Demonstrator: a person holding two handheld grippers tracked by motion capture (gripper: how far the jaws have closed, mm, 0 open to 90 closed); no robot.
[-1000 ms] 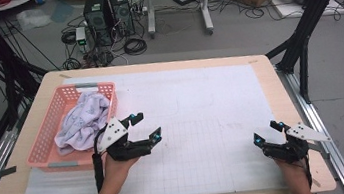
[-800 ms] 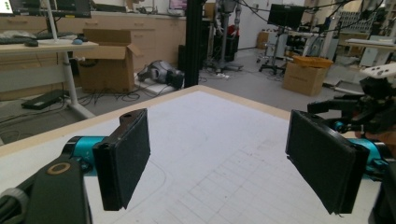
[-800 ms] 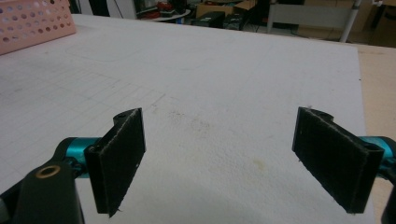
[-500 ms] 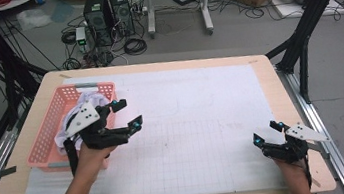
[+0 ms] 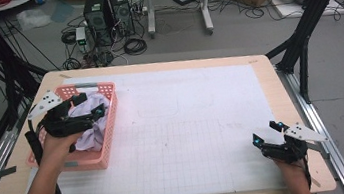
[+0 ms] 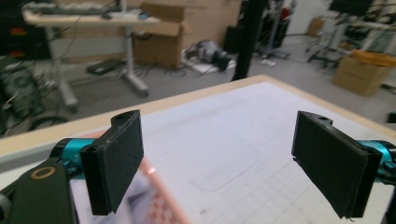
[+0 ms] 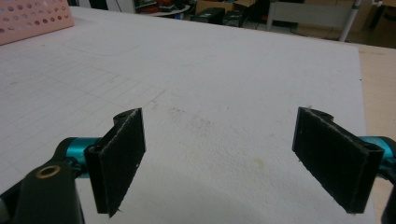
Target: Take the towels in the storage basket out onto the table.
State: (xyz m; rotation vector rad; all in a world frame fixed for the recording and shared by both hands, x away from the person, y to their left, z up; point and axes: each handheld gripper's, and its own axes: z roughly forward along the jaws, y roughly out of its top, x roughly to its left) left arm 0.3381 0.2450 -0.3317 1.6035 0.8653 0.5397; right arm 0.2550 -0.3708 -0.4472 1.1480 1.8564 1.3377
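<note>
cloth [image 5: 91, 120] lies heaped in the pink basket [image 5: 110, 135] at the bench's [image 5: 189, 125] left edge. your left tool [image 5: 93, 116] hangs over it, jaws just opened wide and empty; your right tool [image 5: 262, 139] rests apart, also open. dip carelessly and a jaw may catch the basket wall, dragging it off the bench.

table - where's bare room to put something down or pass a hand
The white gridded mat lies bare from the pink basket across to the right claw, and along its far edge. It is crowded at the left: the basket holds crumpled cloth, with the open left claw over it.
</note>
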